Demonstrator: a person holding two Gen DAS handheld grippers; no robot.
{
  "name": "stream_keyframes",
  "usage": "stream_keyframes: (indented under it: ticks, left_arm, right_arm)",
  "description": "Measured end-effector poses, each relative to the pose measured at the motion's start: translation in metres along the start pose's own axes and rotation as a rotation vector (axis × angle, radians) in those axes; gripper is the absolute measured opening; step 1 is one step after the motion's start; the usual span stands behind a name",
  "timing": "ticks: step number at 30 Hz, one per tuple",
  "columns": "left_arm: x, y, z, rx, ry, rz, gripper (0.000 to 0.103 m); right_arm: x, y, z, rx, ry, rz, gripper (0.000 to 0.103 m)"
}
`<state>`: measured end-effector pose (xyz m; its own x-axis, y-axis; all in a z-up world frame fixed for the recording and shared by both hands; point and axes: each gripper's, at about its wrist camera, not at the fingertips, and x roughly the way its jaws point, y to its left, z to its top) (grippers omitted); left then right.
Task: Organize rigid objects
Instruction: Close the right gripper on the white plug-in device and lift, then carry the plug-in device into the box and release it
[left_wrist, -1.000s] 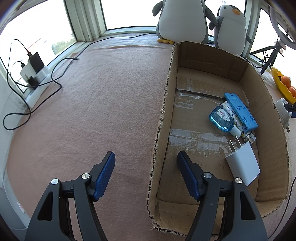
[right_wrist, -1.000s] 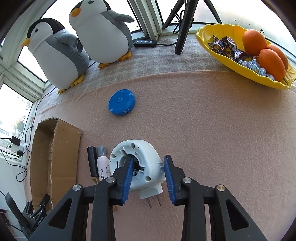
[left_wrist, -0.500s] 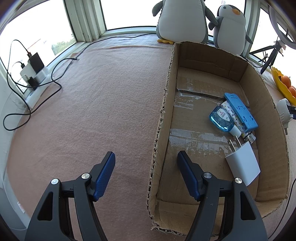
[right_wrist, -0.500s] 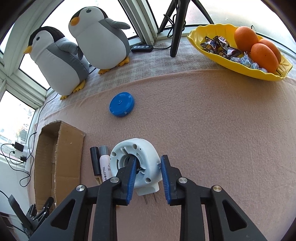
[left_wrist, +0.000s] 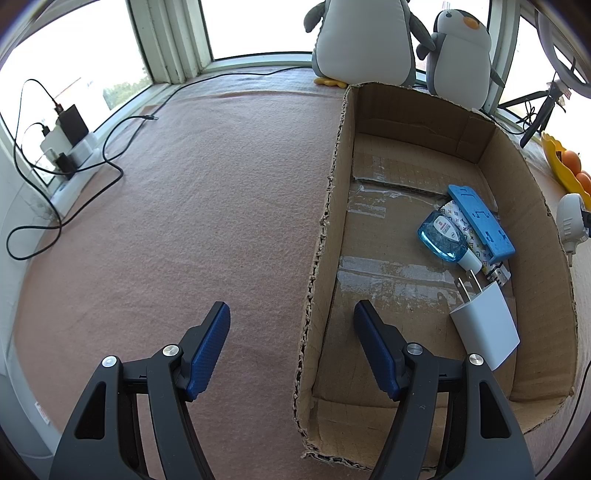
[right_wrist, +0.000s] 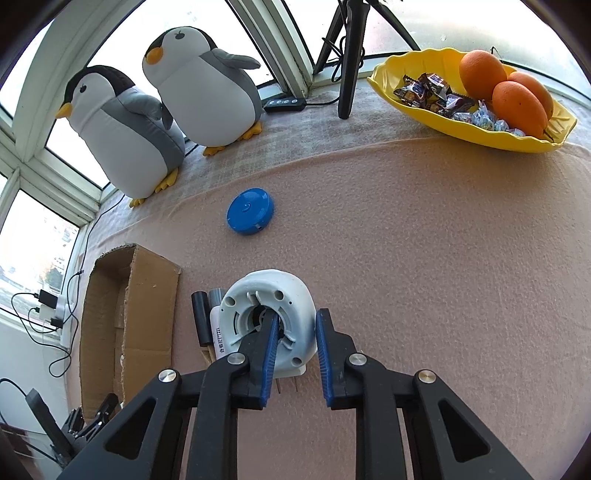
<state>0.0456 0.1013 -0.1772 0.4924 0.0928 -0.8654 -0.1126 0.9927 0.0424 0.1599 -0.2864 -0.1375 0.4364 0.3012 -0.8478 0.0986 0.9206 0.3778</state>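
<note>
The right gripper (right_wrist: 293, 345), its jaws just closing, straddles the white round plug device (right_wrist: 269, 317), apparently clamping its rim; blue disc (right_wrist: 250, 211) lies beyond.

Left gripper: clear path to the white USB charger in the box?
Probably yes. The left gripper is open, straddling the cardboard box wall, and the white USB charger lies uncovered just past its right finger. Only its prongs near the blue bottle.

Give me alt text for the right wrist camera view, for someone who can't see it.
The right hand-held gripper is closing on a round white plug-in device on a pink cloth, one finger in its hollow centre. Behind lie a blue disc, two plush penguins and a yellow bowl of oranges; a cardboard box sits left.
</note>
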Motion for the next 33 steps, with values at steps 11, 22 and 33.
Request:
stream_keyframes:
  ticks: [11, 22, 33]
  left_arm:
    - [0.000, 0.000, 0.000, 0.000, 0.000, 0.000, 0.071]
    - [0.000, 0.000, 0.000, -0.001, -0.001, 0.000, 0.071]
    - [0.000, 0.000, 0.000, -0.002, -0.001, -0.001, 0.071]
  right_arm:
    - [-0.027, 0.026, 0.003, -0.023, -0.060, 0.063, 0.018]
    - [-0.043, 0.095, -0.007, -0.133, -0.064, 0.186, 0.018]
    - [-0.021, 0.145, -0.016, -0.174, -0.021, 0.256, 0.018]
